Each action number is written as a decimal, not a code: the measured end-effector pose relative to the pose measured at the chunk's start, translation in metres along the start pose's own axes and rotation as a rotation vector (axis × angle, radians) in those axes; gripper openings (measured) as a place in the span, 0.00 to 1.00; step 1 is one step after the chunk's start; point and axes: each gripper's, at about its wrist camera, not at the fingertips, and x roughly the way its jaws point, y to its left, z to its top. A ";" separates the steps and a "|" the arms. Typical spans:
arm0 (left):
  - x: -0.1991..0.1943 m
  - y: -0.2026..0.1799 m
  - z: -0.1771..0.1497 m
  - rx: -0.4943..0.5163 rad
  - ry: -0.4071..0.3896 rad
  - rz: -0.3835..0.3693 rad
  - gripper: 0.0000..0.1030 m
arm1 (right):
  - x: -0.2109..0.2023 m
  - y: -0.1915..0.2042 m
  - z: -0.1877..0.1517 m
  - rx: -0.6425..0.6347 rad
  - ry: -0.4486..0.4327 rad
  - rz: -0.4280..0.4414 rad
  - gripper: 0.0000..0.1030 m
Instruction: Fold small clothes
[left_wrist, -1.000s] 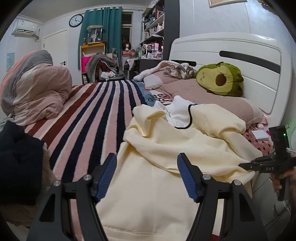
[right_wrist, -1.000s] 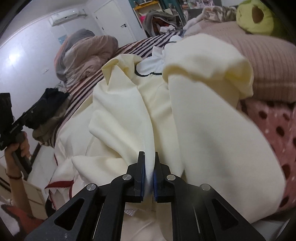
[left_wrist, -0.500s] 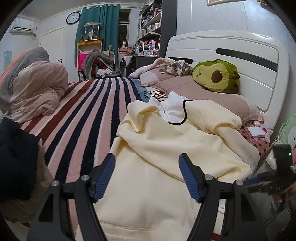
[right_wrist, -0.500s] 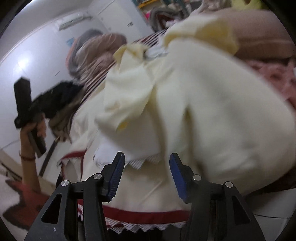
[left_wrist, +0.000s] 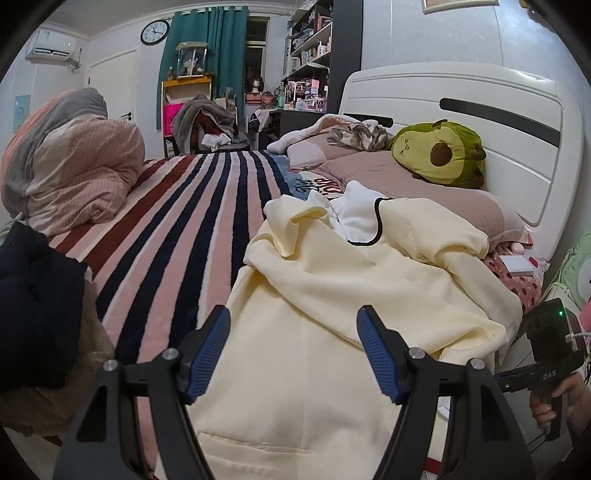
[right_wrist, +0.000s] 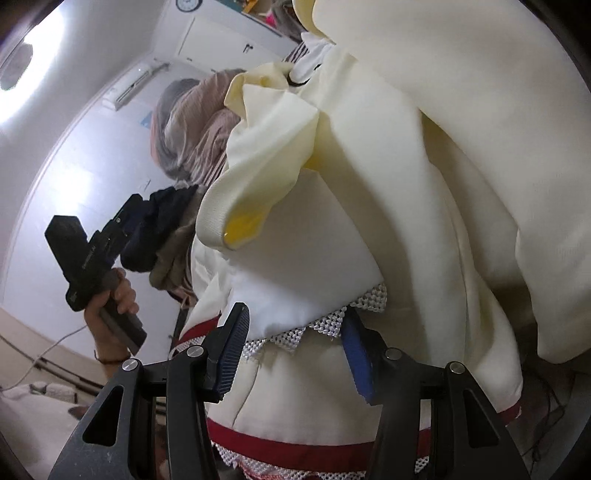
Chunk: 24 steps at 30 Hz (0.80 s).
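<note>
bed (left_wrist: 177, 236) is taken first: striped blanket, pink duvet heap (left_wrist: 74, 162) at the far left, white headboard (left_wrist: 461, 122) on the right w/ an avocado plush (left_wrist: 439, 153) on the pillow. a dark clothes pile (left_wrist: 33, 306) is seen at the near left edge.

cream garment (left_wrist: 325, 332) is spread over the near right part of the bed, partly draped past the near edge. its long axis is run from the near edge away toward the pillow; the white collar w/ black trim (left_wrist: 360, 219) is pointed at the pillow end, the lace hem (right_wrist: 332, 325) and red band (right_wrist: 295, 448) at the near end. one sleeve is already laid across the body.

left tongs (left_wrist: 293, 354) are held wide over the lower cloth, nothing btwn the pads, nothing touched as far as can be told. right tongs (right_wrist: 295, 350) are closing at a medium gap, lace hem btwn the blue pads but not yet pinched.

the step in hand is judged to be a grab of the hem for a fold upward. for a clean fold, only the hem layers should be caught, not the blanket edge under them; the hem should be carried straight along the long axis toward the collar, w/ the left tongs used on the other hem corner so the edge is kept level.
</note>
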 end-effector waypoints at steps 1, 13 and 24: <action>0.001 -0.001 -0.001 0.000 0.003 -0.004 0.65 | 0.001 0.002 0.000 -0.005 -0.013 -0.012 0.39; 0.015 -0.014 -0.019 -0.018 0.078 -0.022 0.66 | 0.001 0.014 0.010 0.024 -0.162 -0.040 0.02; 0.004 -0.040 -0.015 0.031 0.056 -0.042 0.66 | -0.087 0.038 -0.009 -0.079 -0.294 -0.144 0.01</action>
